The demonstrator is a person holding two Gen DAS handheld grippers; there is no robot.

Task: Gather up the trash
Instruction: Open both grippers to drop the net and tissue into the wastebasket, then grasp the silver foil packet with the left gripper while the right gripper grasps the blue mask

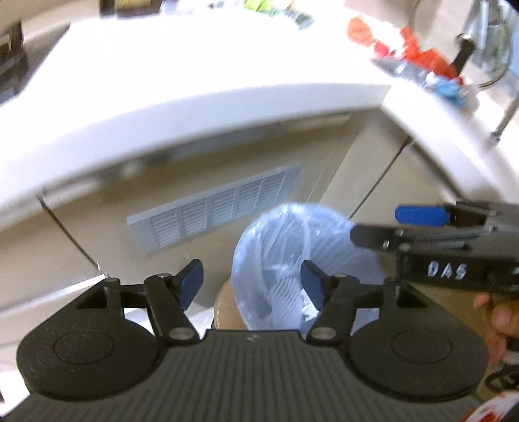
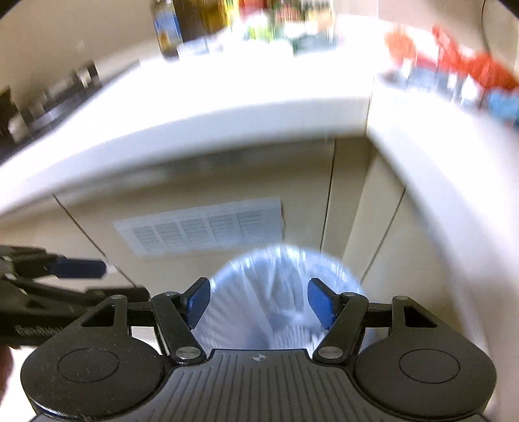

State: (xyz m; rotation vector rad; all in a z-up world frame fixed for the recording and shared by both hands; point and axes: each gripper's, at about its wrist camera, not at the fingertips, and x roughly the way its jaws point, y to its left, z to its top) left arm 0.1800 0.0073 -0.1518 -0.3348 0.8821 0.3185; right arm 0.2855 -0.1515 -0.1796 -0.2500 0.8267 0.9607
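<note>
A bin lined with a pale blue plastic bag (image 1: 292,240) stands on the floor in the corner under the counter, with something white low inside it. My left gripper (image 1: 252,284) hovers above its near rim, open, nothing between its blue pads. In the left wrist view my right gripper (image 1: 389,224) comes in from the right, over the bin, held by a hand (image 1: 496,318). The right wrist view shows the bag-lined bin (image 2: 282,269) below the right gripper (image 2: 259,300), which is open and empty, with the left gripper (image 2: 107,280) at the left. Red and blue wrappers (image 1: 418,55) lie on the counter at top right.
An L-shaped white countertop (image 1: 194,107) overhangs beige cabinet doors (image 1: 366,155) and a white vent grille (image 1: 220,207). Bottles (image 2: 181,22) stand at the back of the counter, a stove (image 2: 39,107) at the left. A faucet and metal sink (image 1: 493,42) lie at the far right.
</note>
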